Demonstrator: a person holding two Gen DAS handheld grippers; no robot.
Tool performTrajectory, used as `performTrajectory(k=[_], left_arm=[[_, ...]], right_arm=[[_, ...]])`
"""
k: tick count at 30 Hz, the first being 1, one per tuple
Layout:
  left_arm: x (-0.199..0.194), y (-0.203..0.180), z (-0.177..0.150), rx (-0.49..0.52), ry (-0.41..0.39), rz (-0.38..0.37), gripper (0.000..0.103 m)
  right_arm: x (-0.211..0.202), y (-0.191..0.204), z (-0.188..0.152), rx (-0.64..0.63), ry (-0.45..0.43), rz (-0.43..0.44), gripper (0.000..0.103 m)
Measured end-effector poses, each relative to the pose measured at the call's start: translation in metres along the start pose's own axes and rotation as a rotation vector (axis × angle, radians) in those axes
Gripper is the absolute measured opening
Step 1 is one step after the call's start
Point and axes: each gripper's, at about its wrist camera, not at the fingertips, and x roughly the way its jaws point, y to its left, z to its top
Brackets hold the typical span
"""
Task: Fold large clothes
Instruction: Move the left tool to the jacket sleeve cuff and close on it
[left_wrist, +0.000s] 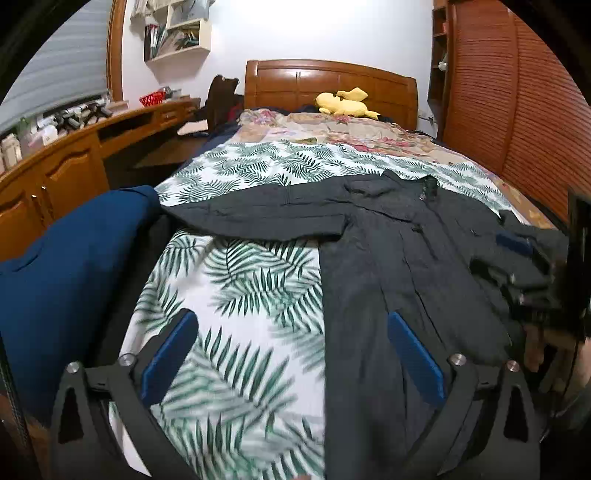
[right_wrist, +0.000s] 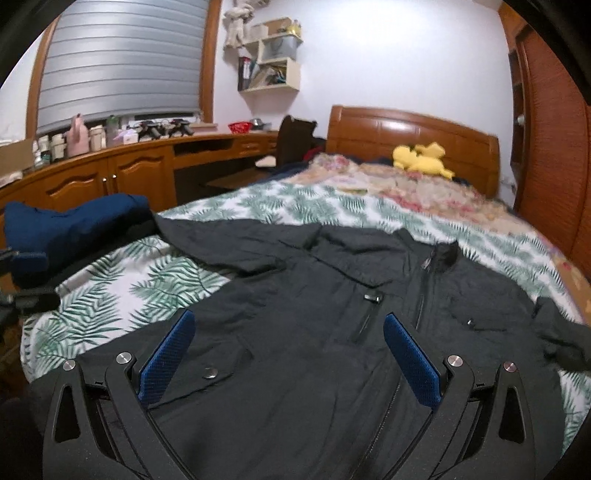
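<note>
A dark grey jacket (left_wrist: 388, 240) lies face up on the palm-leaf bedsheet (left_wrist: 243, 280), its zip running up the middle. One sleeve (left_wrist: 258, 210) stretches flat to the left; the other sleeve (right_wrist: 561, 339) is bunched at the right edge. My left gripper (left_wrist: 291, 315) is open and hovers over the jacket's left hem edge, with one blue pad above the sheet and the other above the cloth. My right gripper (right_wrist: 289, 315) is open above the jacket's (right_wrist: 314, 295) lower front, holding nothing. It also shows blurred at the right edge of the left wrist view.
A navy garment (left_wrist: 66, 277) is heaped at the bed's left edge. A floral blanket (left_wrist: 351, 133) and a yellow plush toy (left_wrist: 345, 103) lie near the wooden headboard (left_wrist: 328, 81). A wooden desk with cabinets (right_wrist: 122, 173) runs along the left, and a louvred wardrobe (left_wrist: 517, 110) stands on the right.
</note>
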Motion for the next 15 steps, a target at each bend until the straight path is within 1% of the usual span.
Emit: performTrajectory(k=[5,9,10,15], left_arm=[[0.03,0.018,0.027,-0.064,-0.032,-0.011,0.095],[0.066,0.035,0.045,-0.131,-0.005,-0.023,0.091],[0.077,0.04,0.049,-0.151,0.004,-0.026,0.087],[0.127,0.062,0.056,-0.232,0.064,-0.007,0.077]], right_arm=[[0.018,-0.016,-0.007,0.038,0.053,0.016,0.103],[0.028,-0.021,-0.012,0.059,0.088,0.034,0.103],[0.03,-0.021,-0.013,0.06,0.093,0.037,0.103],[0.036,-0.019,-0.015,0.054,0.109,0.038,0.103]])
